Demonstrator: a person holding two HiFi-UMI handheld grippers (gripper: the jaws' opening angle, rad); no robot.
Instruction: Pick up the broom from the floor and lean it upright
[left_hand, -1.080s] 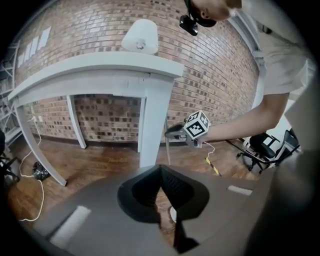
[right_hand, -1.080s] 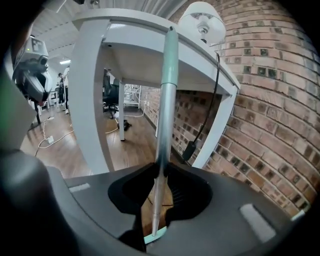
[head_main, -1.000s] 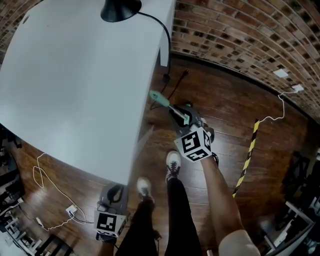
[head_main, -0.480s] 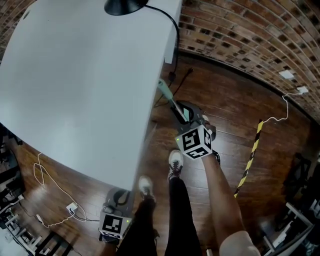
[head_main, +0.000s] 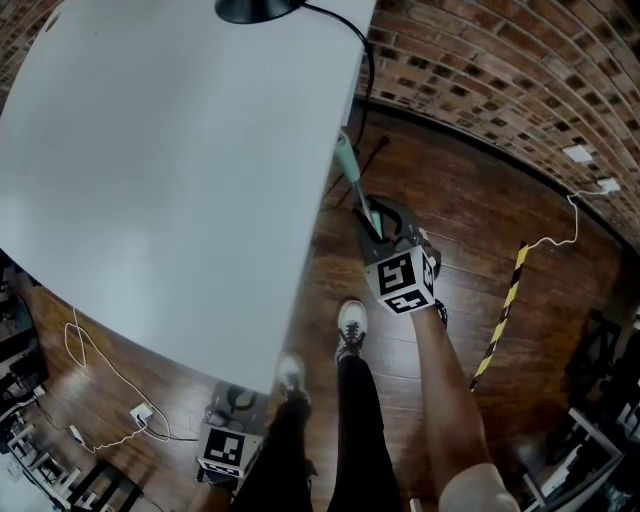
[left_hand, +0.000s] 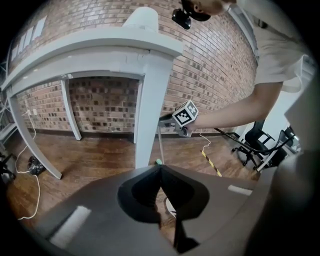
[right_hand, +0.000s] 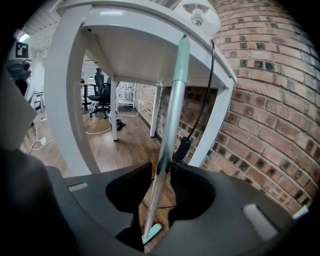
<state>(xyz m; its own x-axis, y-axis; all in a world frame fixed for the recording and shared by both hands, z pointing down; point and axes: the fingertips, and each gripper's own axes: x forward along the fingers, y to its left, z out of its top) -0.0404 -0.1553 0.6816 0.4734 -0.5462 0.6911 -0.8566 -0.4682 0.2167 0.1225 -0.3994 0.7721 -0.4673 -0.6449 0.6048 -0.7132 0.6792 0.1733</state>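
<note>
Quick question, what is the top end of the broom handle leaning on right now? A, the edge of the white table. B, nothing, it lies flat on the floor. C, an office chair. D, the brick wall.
A: the broom handle stands nearly upright and its teal top end rests against the edge of the white table.
</note>
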